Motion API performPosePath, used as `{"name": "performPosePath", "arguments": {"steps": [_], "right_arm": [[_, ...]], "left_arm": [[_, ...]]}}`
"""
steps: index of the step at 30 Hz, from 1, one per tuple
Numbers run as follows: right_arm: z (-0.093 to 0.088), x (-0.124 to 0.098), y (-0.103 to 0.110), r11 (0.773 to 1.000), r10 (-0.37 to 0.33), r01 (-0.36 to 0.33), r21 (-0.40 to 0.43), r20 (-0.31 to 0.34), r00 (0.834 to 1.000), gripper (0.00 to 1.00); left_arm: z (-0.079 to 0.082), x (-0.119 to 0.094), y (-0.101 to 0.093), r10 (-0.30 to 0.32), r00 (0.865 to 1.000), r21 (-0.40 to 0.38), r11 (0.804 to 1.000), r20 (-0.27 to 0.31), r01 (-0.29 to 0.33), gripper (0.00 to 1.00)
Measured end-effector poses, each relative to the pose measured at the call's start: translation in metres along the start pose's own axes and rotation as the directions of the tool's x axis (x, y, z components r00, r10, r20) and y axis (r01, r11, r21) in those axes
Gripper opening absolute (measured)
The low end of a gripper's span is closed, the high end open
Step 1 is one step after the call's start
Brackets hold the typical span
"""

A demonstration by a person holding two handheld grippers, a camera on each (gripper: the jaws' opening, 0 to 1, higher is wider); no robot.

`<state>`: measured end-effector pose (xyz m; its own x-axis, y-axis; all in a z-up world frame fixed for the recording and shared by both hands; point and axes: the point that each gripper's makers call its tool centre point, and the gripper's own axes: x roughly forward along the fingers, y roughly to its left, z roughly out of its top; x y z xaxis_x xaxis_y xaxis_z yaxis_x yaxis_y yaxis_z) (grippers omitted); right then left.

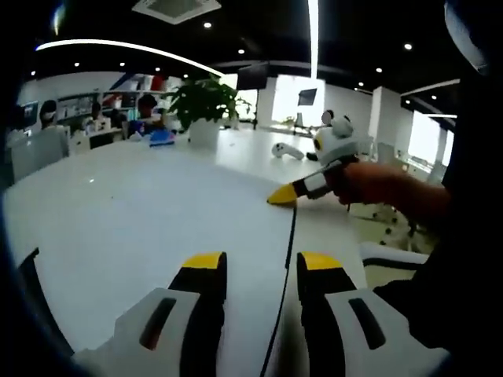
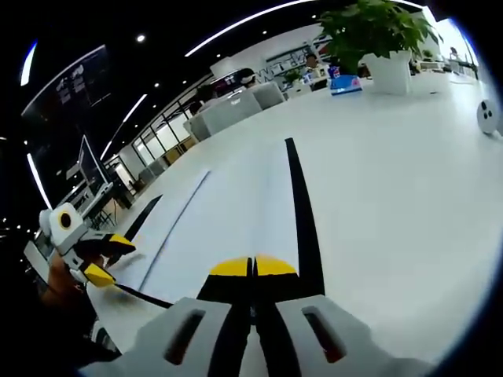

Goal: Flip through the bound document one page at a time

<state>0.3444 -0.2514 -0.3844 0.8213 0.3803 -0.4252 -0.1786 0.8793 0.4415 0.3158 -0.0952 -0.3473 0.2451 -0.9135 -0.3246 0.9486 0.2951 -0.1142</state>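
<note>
The left gripper (image 1: 255, 267) has its fingers apart over the smooth white bench (image 1: 141, 204), beside a thin dark seam. The right gripper (image 2: 253, 267) has its yellow-tipped fingers pressed together with nothing between them, above the same glossy top near a black stripe (image 2: 302, 212). I cannot tell where the bound document is. A leafy plant (image 2: 369, 27) in a white pot stands toward the far edge, with a blue object (image 2: 346, 85) beside it.
</note>
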Motion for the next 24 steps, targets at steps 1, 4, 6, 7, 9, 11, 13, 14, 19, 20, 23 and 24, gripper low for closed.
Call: {"name": "performPosePath", "arguments": {"steps": [1, 4, 6, 7, 9, 11, 13, 14, 19, 20, 23, 24], "right_arm": [[0.0, 0.0, 0.0, 1.0, -0.001, 0.001, -0.002, 0.001, 1.0, 0.01], [0.0, 0.0, 0.0, 1.0, 0.0, 0.0, -0.004, 0.004, 1.0, 0.01], [0.0, 0.0, 0.0, 1.0, 0.0, 0.0, -0.004, 0.005, 1.0, 0.01], [0.001, 0.001, 0.0, 1.0, 0.0, 0.0, -0.003, 0.004, 1.0, 0.01], [0.001, 0.001, 0.0, 1.0, 0.003, -0.003, 0.002, 0.002, 1.0, 0.01], [0.002, 0.002, 0.0, 1.0, 0.004, -0.004, 0.007, 0.0, 1.0, 0.01], [0.002, 0.003, 0.0, 1.0, 0.007, -0.007, 0.007, -0.001, 1.0, 0.01], [0.003, 0.004, 0.0, 1.0, 0.007, -0.007, 0.006, -0.002, 1.0, 0.01], [0.004, 0.005, 0.0, 1.0, 0.006, -0.006, -0.001, -0.003, 1.0, 0.01], [0.004, 0.005, 0.0, 1.0, 0.006, -0.006, 0.0, -0.004, 1.0, 0.01], [0.004, 0.006, 0.0, 1.0, 0.008, -0.008, 0.003, -0.006, 1.0, 0.01], [0.004, 0.006, 0.0, 1.0, 0.008, -0.008, 0.004, -0.007, 1.0, 0.01]], "left_arm": [[0.001, -0.003, 0.0, 0.005, 1.0, 0.001, 1.0, 0.004, -0.005, 0.38], [0.001, -0.008, 0.001, 0.015, 1.0, 0.004, 1.0, 0.004, -0.015, 0.38], [0.003, -0.014, 0.004, 0.026, 1.0, 0.007, 1.0, 0.006, -0.026, 0.38], [0.004, -0.018, 0.006, 0.035, 0.999, 0.007, 0.999, 0.012, -0.035, 0.38], [0.008, -0.025, 0.011, 0.059, 0.998, 0.004, 0.998, 0.031, -0.059, 0.38], [0.011, -0.032, 0.016, 0.08, 0.996, -0.002, 0.997, 0.048, -0.08, 0.38], [0.012, -0.038, 0.019, 0.098, 0.993, -0.005, 0.995, 0.065, -0.098, 0.37], [0.012, -0.041, 0.019, 0.103, 0.992, -0.005, 0.995, 0.068, -0.103, 0.37], [0.005, -0.052, 0.025, 0.132, 0.989, -0.012, 0.991, 0.067, -0.131, 0.38], [0.003, -0.054, 0.026, 0.137, 0.988, -0.014, 0.991, 0.065, -0.137, 0.38], [-0.001, -0.062, 0.03, 0.163, 0.985, -0.025, 0.987, 0.061, -0.162, 0.38], [-0.002, -0.064, 0.03, 0.169, 0.984, -0.03, 0.985, 0.059, -0.167, 0.38]]}}
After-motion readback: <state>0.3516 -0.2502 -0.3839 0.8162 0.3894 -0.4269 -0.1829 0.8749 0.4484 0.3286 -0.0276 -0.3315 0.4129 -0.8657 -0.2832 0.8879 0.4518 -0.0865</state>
